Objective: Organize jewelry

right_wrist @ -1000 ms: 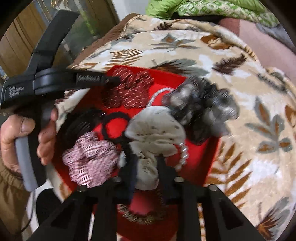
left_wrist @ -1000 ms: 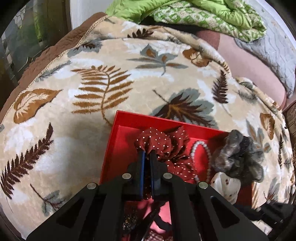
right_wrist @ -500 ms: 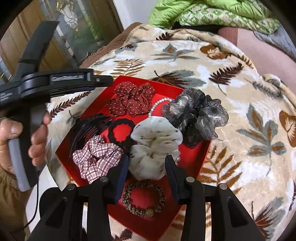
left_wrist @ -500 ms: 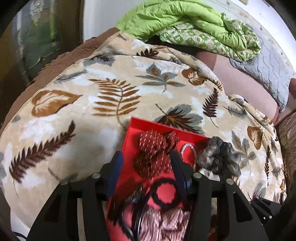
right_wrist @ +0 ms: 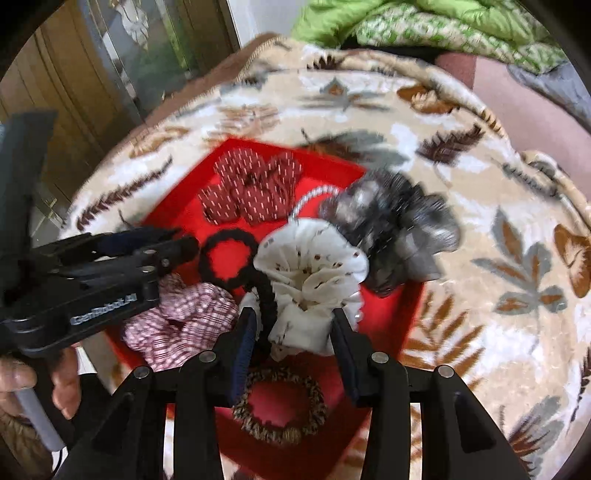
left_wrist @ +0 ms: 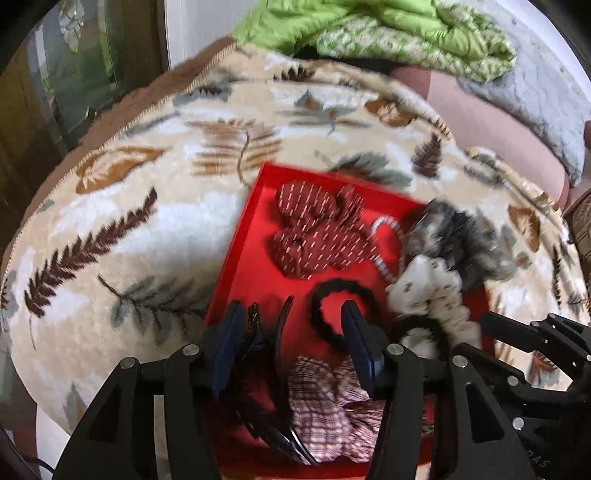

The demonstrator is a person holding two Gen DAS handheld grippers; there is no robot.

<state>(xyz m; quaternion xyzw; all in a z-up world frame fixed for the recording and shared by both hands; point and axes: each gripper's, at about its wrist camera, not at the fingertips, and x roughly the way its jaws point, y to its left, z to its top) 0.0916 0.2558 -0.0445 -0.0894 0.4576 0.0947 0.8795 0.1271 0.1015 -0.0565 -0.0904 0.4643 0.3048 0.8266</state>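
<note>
A red tray (left_wrist: pixel 255 229) (right_wrist: pixel 177 218) lies on a leaf-patterned blanket and holds hair accessories: a maroon dotted scrunchie (left_wrist: pixel 317 232) (right_wrist: pixel 251 188), a white bead bracelet (left_wrist: pixel 380 236), a grey scrunchie (right_wrist: pixel 391 225), a cream scrunchie (right_wrist: pixel 314 273), a black hair tie (left_wrist: pixel 343 295) (right_wrist: pixel 229 262), a pink checked scrunchie (left_wrist: pixel 328 406) (right_wrist: pixel 181 321), a black hair clip (left_wrist: pixel 273 339) and a leopard hair tie (right_wrist: pixel 280 406). My left gripper (left_wrist: pixel 291 321) is open and empty over the tray's near end. My right gripper (right_wrist: pixel 291 325) is open, its jaws either side of the cream scrunchie's lower part.
The blanket (left_wrist: pixel 147 206) covers a rounded surface that drops off at the left edge. A green quilt (left_wrist: pixel 369 26) and a grey one lie at the back. A wooden cabinet with glass (right_wrist: pixel 110 66) stands to the left.
My left gripper let go of the maroon scrunchie, opened and drew back. My right gripper opened off the cream scrunchie, which stays in the tray.
</note>
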